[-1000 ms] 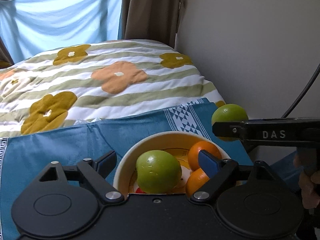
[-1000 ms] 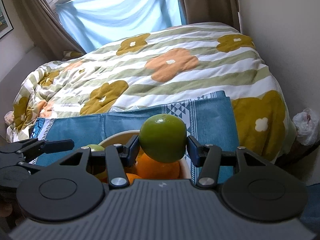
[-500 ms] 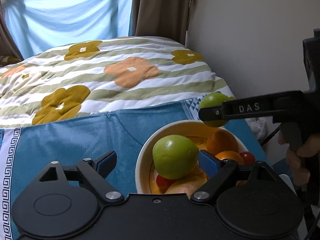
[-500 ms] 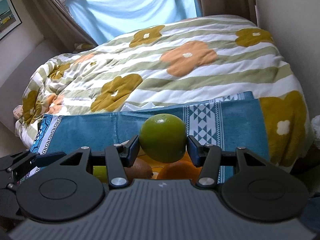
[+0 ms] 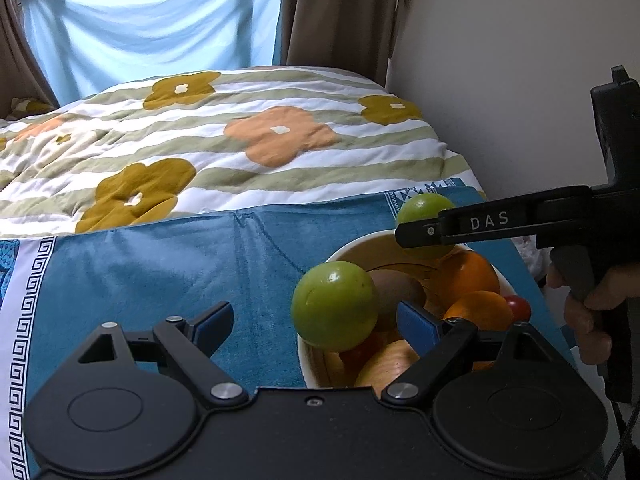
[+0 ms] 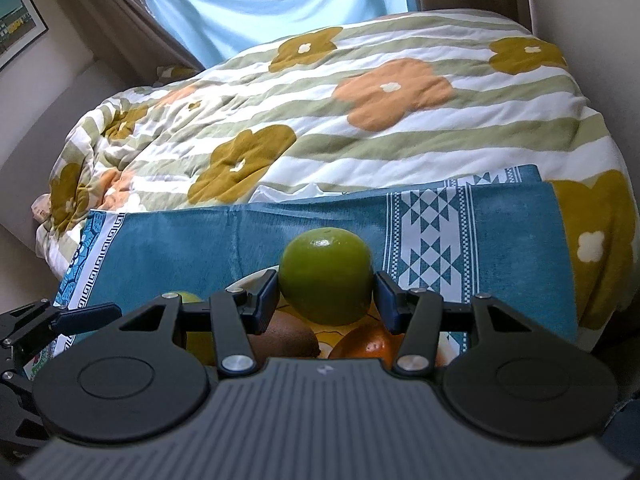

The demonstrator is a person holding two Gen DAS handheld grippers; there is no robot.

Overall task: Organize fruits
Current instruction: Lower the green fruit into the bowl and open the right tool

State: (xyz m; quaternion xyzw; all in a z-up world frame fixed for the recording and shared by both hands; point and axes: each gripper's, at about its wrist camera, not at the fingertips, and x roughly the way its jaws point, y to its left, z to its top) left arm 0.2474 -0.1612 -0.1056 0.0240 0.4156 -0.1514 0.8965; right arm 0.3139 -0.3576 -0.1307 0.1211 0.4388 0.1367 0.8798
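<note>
A blue cloth (image 6: 192, 248) with white patterned borders lies across the near end of the bed, and beyond it spreads a striped quilt (image 6: 320, 120) printed with orange and mustard flowers. Behind the quilt hangs a pale blue sheet (image 5: 152, 28) over the window — brown curtains (image 5: 340, 12) flank it. A framed picture (image 6: 20, 16) hangs on the wall left of the quilt.

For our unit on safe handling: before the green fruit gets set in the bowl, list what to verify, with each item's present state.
1. Right hand-held gripper clamps green fruit on both sides: ok.
2. Fruit is over the bowl: ok.
3. Room in the bowl: cannot tell; it already holds oranges, a kiwi and more.
4. Left hand-held gripper open, holding nothing: ok.
5. Bowl sits on the blue cloth: ok.
</note>
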